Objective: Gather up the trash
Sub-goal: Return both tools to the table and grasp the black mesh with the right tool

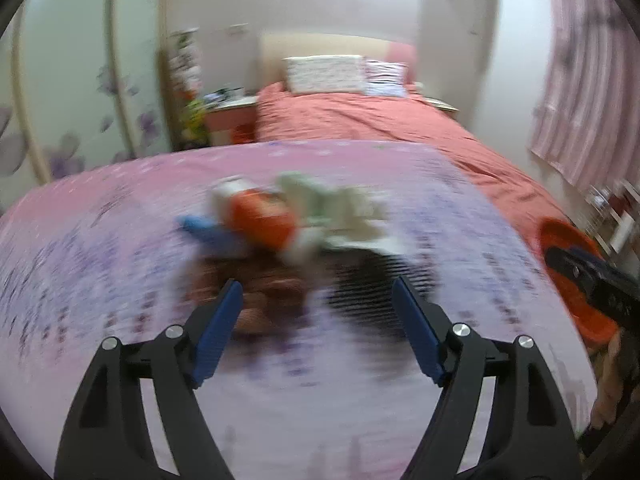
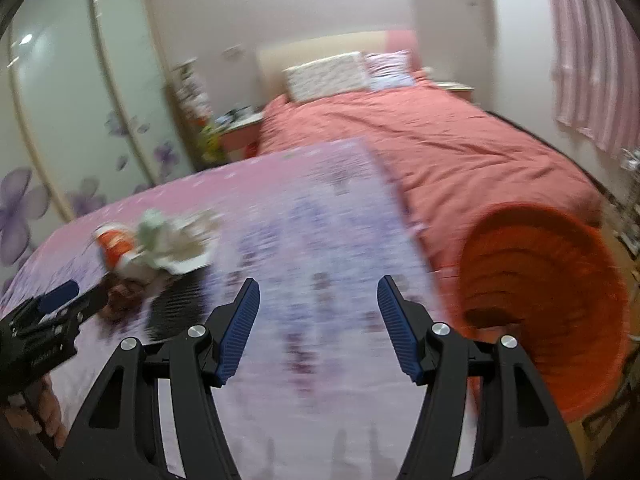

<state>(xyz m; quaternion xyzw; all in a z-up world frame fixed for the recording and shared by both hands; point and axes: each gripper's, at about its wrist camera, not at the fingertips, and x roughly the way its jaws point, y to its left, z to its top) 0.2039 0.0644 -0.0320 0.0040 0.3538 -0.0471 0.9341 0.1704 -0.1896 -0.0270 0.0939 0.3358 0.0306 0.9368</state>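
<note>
My left gripper [image 1: 318, 330] and right gripper [image 2: 318, 328] look alike: glossy black forked arms with triangular cut-outs, round silver screw heads at the joints, and ribbed blue pads [image 2: 240, 330] lining the fingers.
</note>
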